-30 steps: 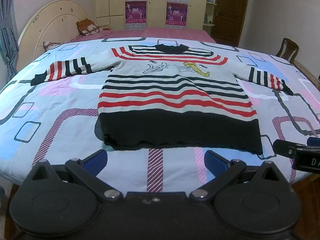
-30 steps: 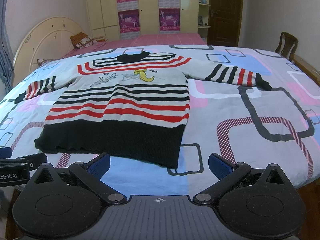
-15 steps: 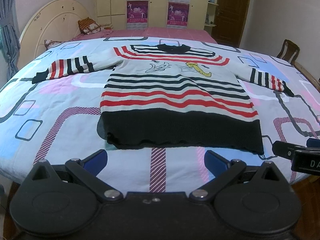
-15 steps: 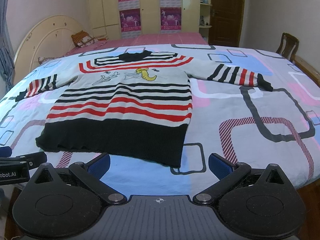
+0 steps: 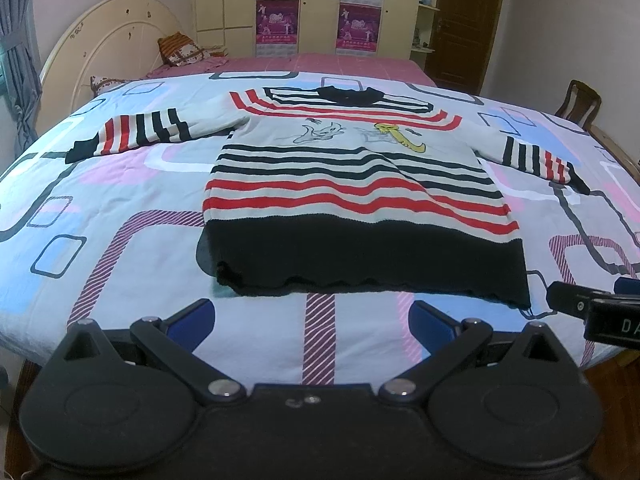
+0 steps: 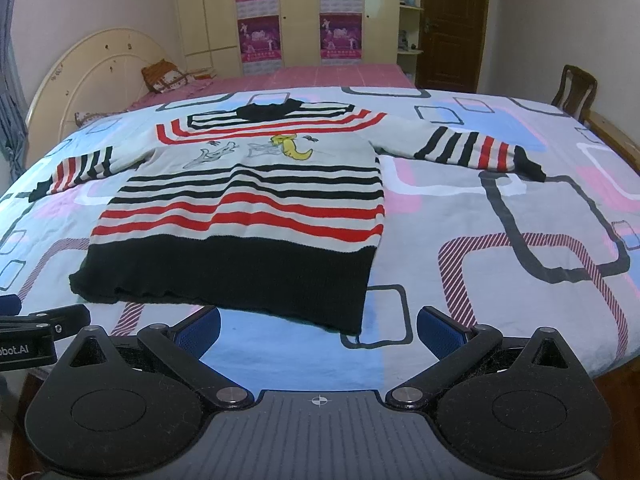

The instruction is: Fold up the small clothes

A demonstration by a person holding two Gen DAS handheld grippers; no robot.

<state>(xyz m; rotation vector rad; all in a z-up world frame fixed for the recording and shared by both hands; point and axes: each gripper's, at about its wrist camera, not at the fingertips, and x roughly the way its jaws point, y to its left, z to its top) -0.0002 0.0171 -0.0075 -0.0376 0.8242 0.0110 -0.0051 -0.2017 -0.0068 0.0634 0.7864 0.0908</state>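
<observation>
Left gripper [image 5: 312,318] spread wide, nothing between blue pads [image 5: 191,320], poised above near edge of patterned bedspread [image 5: 120,216], just short of sweater hem. Right gripper [image 6: 318,326] likewise agape, empty, near hem's right corner. Striped knit sweater [image 5: 352,200] lies flat, front up, both sleeves spread out, collar far side. Beyond: cream headboard [image 5: 100,48], cushion [image 5: 180,48], wardrobe with posters [image 5: 276,4], dark door [image 5: 464,28], wooden chair [image 5: 580,100]. Path to hem unobstructed.

Room layout: bedroom, indoor lighting.
You face a bed [image 5: 120,248] with a patterned cover, a cream arched headboard [image 5: 108,44] at left, a poster-covered wardrobe [image 6: 296,12] and dark door [image 6: 452,24] behind, and a wooden chair [image 6: 576,92] at right.
</observation>
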